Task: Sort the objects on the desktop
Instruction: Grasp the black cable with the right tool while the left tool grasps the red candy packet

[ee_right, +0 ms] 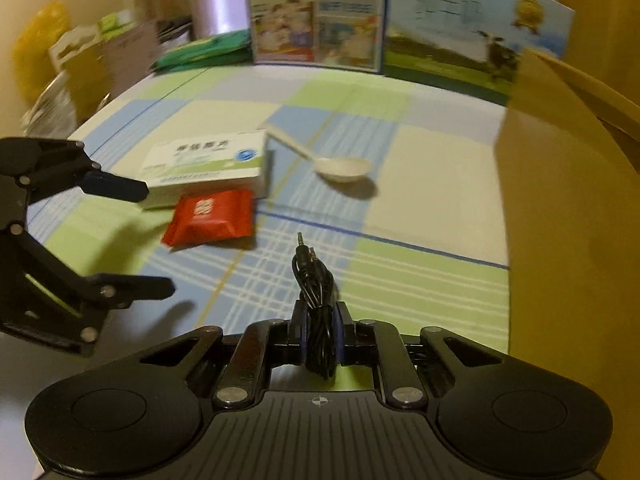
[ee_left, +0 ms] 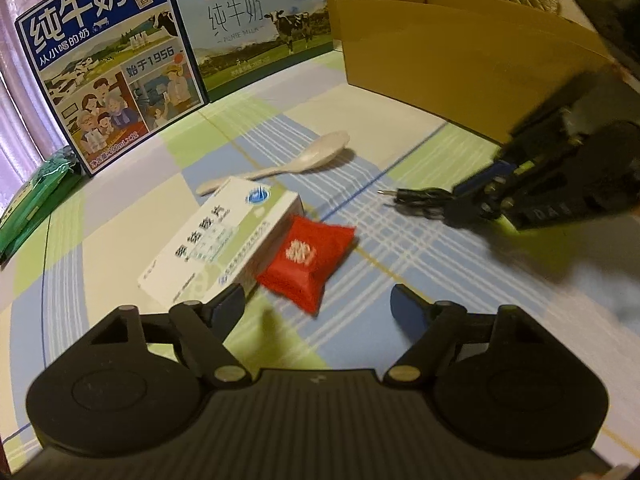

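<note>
- Black thin audio cable (ee_right: pixel 316 300), wound in a small bundle, sits pinched tight in our right claw (ee_right: pixel 320 334), with its two metal plugs sticking out ahead, along the fingers.
- Our right claw hangs above the checked green and blue cloth on the counter (ee_right: pixel 420 280), and the cable does not touch the cloth.
- Our tall brown cardboard box (ee_right: pixel 560 200) stands just to the right of this claw. We think the cable goes in there, so the claw must rise over the box's top edge first.
- Our left claw (ee_left: pixel 318 300) has its fingers wide apart and holds nothing.
- The red soft snack packet (ee_left: pixel 310 258) lies right ahead of the left claw, a little up from the gap, so the left claw is the nearer one.
- The packet touches the white and green flat medicine box (ee_left: pixel 224 240) on its left. The box's long side runs away from us, slanting right.
- The white plastic spoon (ee_left: pixel 288 160) lies behind the medicine box, its bowl end pointing to the cardboard box.
- Open cloth lies to the right of the packet, so there is room for a finger there. The left finger has little room next to the medicine box.
</note>
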`<action>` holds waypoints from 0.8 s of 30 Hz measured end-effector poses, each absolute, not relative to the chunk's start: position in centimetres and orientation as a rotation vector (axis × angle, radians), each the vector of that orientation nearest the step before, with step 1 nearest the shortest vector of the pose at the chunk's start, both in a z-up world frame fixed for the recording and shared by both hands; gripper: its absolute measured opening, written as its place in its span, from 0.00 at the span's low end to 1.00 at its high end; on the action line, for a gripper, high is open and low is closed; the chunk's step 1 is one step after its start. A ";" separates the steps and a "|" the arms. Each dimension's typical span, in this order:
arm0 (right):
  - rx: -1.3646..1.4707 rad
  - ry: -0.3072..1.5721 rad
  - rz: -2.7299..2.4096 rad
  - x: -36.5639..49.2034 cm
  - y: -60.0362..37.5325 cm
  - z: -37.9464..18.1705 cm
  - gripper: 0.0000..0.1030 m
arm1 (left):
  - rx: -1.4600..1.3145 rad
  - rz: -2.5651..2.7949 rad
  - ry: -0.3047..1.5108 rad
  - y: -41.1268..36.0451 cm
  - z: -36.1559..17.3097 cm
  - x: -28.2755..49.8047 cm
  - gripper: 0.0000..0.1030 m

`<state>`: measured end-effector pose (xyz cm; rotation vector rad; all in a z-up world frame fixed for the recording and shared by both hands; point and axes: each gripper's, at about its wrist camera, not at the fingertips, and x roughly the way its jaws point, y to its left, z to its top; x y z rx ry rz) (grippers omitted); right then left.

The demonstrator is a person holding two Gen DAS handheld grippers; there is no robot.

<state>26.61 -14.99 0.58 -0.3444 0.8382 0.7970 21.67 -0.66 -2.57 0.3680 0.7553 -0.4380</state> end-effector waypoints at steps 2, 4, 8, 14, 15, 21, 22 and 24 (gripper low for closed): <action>-0.312 0.839 0.800 26.7 -15.5 0.5 0.09 | 0.372 -0.444 0.742 -1.1 -2.7 22.4 0.73; -0.290 0.835 0.802 26.7 -15.9 0.5 0.09 | 0.383 -0.458 0.741 -1.8 -3.1 23.1 0.72; -0.236 0.833 0.808 26.7 -16.8 0.2 0.10 | 0.381 -0.483 0.775 -2.4 -3.9 24.6 0.69; -0.196 0.824 0.817 26.4 -17.5 0.0 0.10 | 0.305 -0.477 0.790 -2.3 -4.2 25.9 0.68; -0.190 0.822 0.819 26.4 -17.6 0.0 0.10 | 0.304 -0.479 0.791 -2.2 -4.2 25.9 0.66; -0.206 0.788 0.837 26.0 -17.7 -0.2 0.10 | 0.315 -0.505 0.805 -2.5 -3.7 25.5 0.31; -0.210 0.783 0.842 25.9 -17.8 -0.2 0.10 | 0.321 -0.507 0.808 -2.6 -3.7 25.4 0.28; -0.211 0.778 0.848 26.0 -17.7 -0.3 0.11 | 0.323 -0.506 0.819 -2.8 -3.6 24.9 0.27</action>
